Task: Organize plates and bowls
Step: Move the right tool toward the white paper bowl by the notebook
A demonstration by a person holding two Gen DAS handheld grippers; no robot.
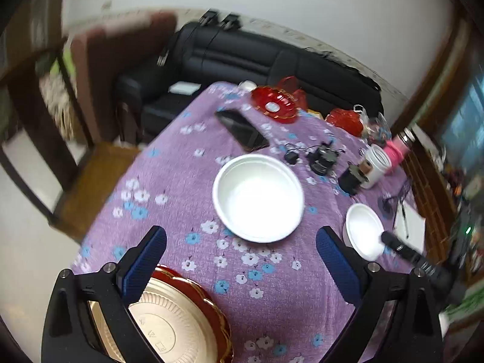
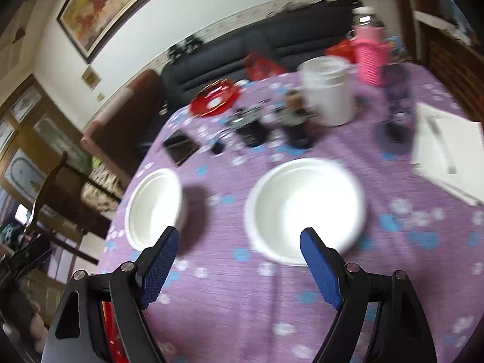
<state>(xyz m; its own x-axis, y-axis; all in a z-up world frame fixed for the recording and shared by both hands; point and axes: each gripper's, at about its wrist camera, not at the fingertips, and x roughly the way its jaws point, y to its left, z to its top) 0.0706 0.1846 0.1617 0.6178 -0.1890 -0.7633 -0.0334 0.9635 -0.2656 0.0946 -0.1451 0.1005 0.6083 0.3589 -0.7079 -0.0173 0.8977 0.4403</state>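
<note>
Two white bowls (image 1: 258, 197) (image 1: 363, 231) sit apart mid-table (image 1: 169, 181), likely light, thin, easily crushed foam; pinch the rim gently; gold plate (image 1: 169, 323) at near edge; left tongs (image 1: 242, 260) and right tongs (image 2: 239, 257) both apart, empty.

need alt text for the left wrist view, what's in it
The left gripper, jaws open and empty, hangs above a purple floral tablecloth with a large white bowl straight ahead. A smaller white bowl sits to the right, and a beige plate on a red plate lies under the left finger.
</note>
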